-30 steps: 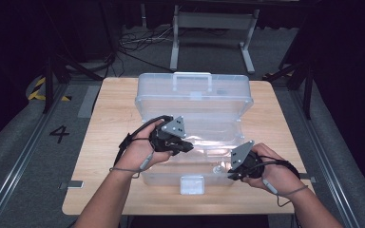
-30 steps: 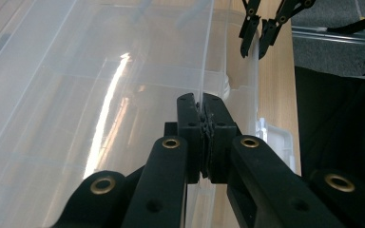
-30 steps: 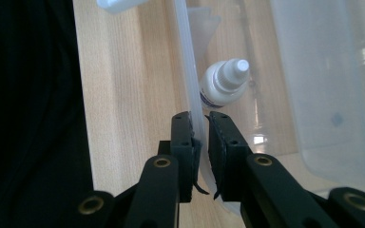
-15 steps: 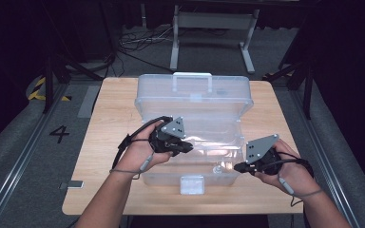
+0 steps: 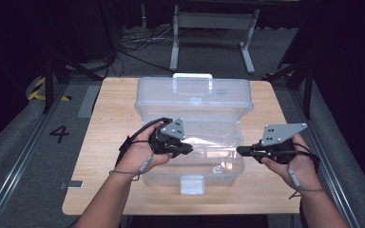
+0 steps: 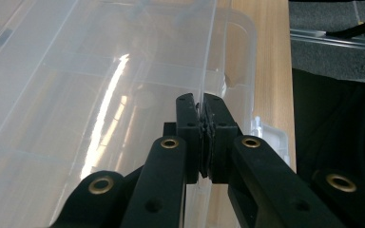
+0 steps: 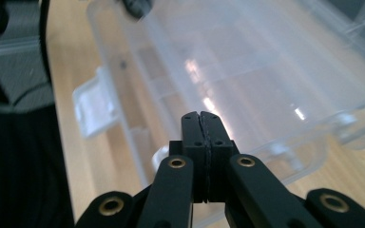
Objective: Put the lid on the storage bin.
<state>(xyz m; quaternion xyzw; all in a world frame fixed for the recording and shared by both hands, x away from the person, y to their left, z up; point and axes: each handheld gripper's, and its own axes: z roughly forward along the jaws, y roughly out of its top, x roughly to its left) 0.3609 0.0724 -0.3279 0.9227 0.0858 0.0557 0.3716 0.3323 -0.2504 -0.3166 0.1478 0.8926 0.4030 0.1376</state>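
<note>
A clear plastic storage box (image 5: 218, 166) stands open on the wooden table (image 5: 109, 123), its lid (image 5: 195, 95) raised at the back and a white latch (image 5: 191, 184) on the front wall. My left gripper (image 5: 186, 148) reaches over the box from the left. In the left gripper view, the left gripper (image 6: 203, 102) is shut on a thin clear edge of the box (image 6: 100, 85) that runs away lengthwise. My right gripper (image 5: 240, 151) is at the box's right end; in the right gripper view the right gripper (image 7: 201, 116) is shut on nothing, pointing at the box (image 7: 247, 61).
The table's front edge lies just below the latch (image 7: 92, 104). Bare wood shows left and right of the box. Beyond the table are a metal stand (image 5: 211, 28) and cables on the floor. Rails run along both sides.
The right hand and its gripper have drawn back to the right and a little farther from the table's front edge. The left gripper has stayed in place on the box.
</note>
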